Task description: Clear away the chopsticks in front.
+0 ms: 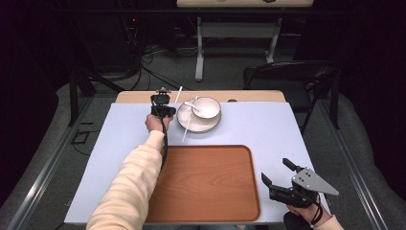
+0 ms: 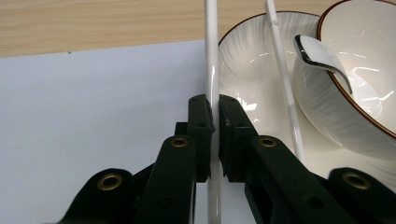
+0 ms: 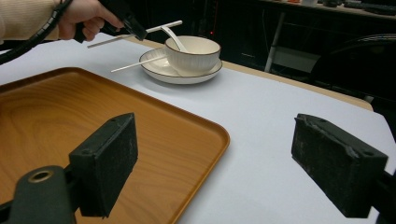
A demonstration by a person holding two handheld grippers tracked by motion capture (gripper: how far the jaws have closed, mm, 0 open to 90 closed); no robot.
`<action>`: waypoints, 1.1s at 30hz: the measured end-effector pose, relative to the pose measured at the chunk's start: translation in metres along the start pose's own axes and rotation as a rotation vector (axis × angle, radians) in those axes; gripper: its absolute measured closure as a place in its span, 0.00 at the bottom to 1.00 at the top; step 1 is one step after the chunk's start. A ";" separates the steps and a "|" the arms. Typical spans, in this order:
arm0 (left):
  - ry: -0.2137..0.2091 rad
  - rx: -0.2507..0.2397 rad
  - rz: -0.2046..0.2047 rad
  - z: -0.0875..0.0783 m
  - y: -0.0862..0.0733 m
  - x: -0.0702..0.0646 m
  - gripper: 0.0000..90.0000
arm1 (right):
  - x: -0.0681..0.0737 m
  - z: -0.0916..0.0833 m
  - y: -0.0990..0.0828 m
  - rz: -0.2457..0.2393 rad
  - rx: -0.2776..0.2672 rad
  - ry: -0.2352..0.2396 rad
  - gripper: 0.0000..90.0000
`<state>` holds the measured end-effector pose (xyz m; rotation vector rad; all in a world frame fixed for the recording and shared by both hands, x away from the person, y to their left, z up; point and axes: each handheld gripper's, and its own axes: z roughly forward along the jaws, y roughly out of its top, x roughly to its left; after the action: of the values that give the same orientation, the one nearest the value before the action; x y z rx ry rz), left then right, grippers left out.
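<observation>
Chopstick, white, thin, is pinched between the left gripper jaws, which are closed tight on it; the shaft runs straight ahead past the fingertips and back beneath them. Judged light and stiff, with a glossy surface likely to slip or swivel in a narrow pinch. The grip looks roughly mid-shaft, which should keep it balanced; a hold near an end would probably let it droop.

Second chopstick lies just beside the fingers on the bowl side, leaning on the rim of the saucer plate. Bowl, ceramic with a brown rim, sits on that plate and has a spoon resting in it; all probably fragile, so clearance matters.

Left gripper view gives the pinch itself and the pad contact. High view places the left gripper just beside the plate and the wooden tray well behind it. Right gripper view shows the held chopstick lifted clear of the table and near level. Right gripper hangs beside the tray corner, jaws wide apart, nothing between the pads.
</observation>
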<state>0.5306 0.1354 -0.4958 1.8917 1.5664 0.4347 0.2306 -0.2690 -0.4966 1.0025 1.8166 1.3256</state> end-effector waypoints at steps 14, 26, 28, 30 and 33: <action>-0.025 -0.064 -0.006 -0.051 -0.015 0.024 0.94 | 0.001 0.000 0.000 -0.002 0.003 -0.001 0.16; -0.072 -0.083 0.010 -0.089 -0.045 0.027 0.94 | 0.001 0.000 0.000 -0.003 0.006 -0.003 0.16; -0.086 -0.093 0.023 -0.100 -0.055 0.025 0.94 | 0.001 0.001 0.001 -0.005 0.006 -0.004 0.16; -0.097 -0.101 0.024 -0.107 -0.062 0.023 0.94 | 0.001 0.001 0.001 -0.007 0.006 -0.004 0.16; -0.104 -0.107 0.028 -0.113 -0.069 0.021 0.94 | 0.001 0.001 0.001 -0.006 0.006 -0.004 0.16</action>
<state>0.4139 0.1911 -0.4601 1.8273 1.4230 0.4170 0.2307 -0.2678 -0.4963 1.0013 1.8204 1.3136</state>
